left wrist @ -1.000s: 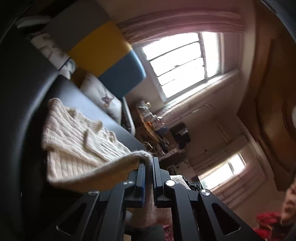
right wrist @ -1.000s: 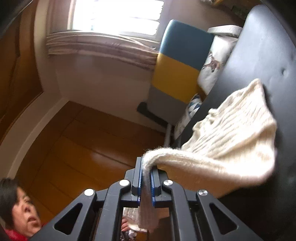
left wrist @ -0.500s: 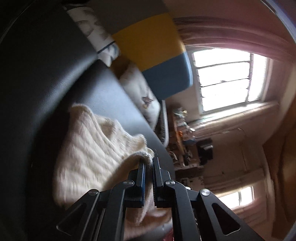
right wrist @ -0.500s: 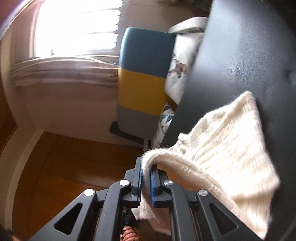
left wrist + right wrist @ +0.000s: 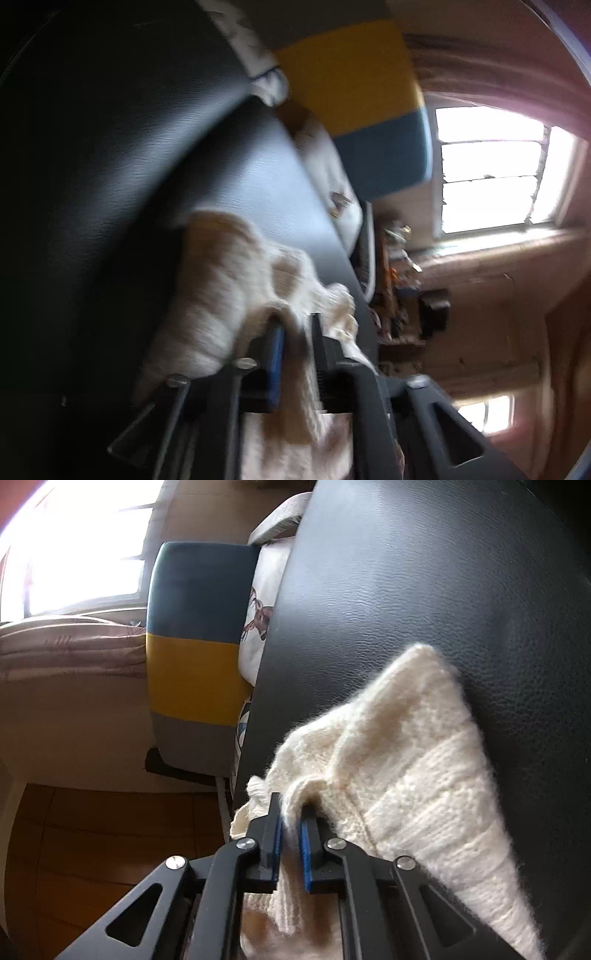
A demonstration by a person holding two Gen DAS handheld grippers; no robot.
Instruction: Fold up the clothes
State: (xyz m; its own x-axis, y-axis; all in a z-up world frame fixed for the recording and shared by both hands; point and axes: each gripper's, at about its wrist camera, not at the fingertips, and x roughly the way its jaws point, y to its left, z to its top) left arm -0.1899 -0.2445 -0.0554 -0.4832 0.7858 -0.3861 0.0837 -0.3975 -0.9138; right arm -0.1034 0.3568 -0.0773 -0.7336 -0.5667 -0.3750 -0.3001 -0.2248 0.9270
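Two grippers are working one cream knit sweater (image 5: 413, 760), which is lying folded on the black padded surface (image 5: 443, 590), spreading ahead of the right gripper (image 5: 291, 834) and off to its right side. Seen from the left gripper (image 5: 297, 354), the same sweater (image 5: 221, 295) is bunching ahead and to its left, so the garment is sitting between the two tools, its folded edge running across from one to the other. Neither hand looks clearly nearer; each has the knit right at its fingertips.

Both sets of jaws are opening. The left one is standing at a moderate gap, with a strip of knit still hanging down between its fingers (image 5: 275, 354); the blur makes it hard to say whether the pads are pressing it, though they seem to be clear of it. The right one is only narrowly parted, a fold of the edge draped over and between its blue pads (image 5: 306, 849), apparently loosening.

Judging from this, the fold is being laid down and released, and the coming move is depending on drawing each tool straight back without dragging the edge along.
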